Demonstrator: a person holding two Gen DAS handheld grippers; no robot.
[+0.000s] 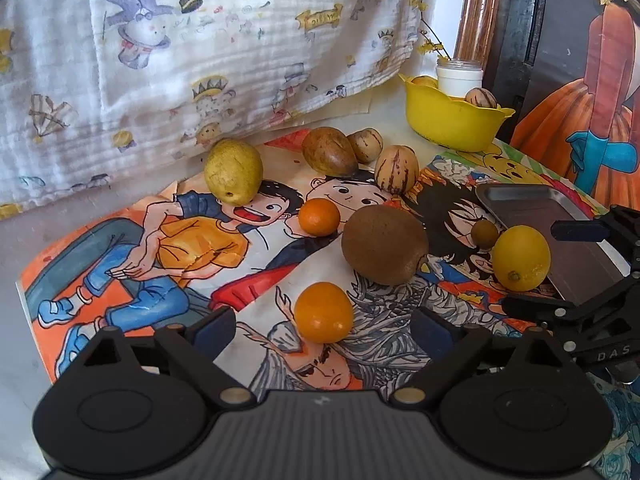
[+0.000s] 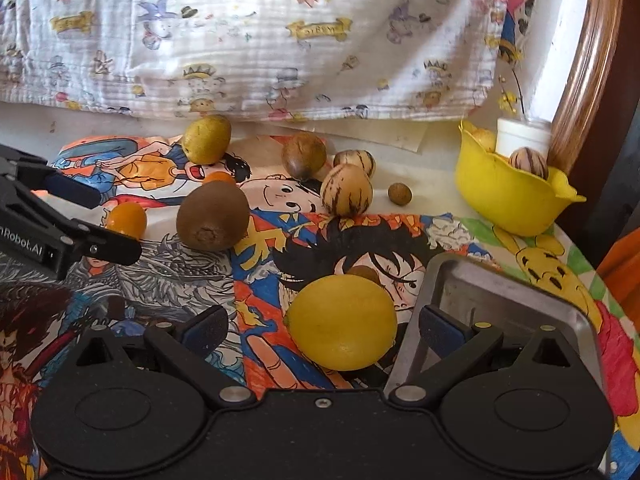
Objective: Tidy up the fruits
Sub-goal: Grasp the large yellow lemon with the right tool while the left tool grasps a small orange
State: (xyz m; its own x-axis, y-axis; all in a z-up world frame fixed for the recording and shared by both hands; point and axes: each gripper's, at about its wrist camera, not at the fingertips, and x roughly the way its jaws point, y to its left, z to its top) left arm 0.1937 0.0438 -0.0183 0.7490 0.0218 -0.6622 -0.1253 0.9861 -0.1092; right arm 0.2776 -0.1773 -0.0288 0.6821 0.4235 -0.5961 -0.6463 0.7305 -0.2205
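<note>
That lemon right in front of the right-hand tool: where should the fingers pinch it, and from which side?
Across its fat middle, coming straight forward from the right gripper. The lemon lies on its side between the open fingers, pointed ends left and right, against the metal tray, so lifting slightly would probably clear that rim.

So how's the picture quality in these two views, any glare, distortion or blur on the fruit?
Left wrist view: strong fisheye bending with dark corners, soft daylight, and the lemon and kiwi look sharp. Right wrist view: the same barrel distortion, a bright washed-out patch on the metal tray, mild softness on the printed cloth behind, and the lemon casts only a faint shadow.
</note>
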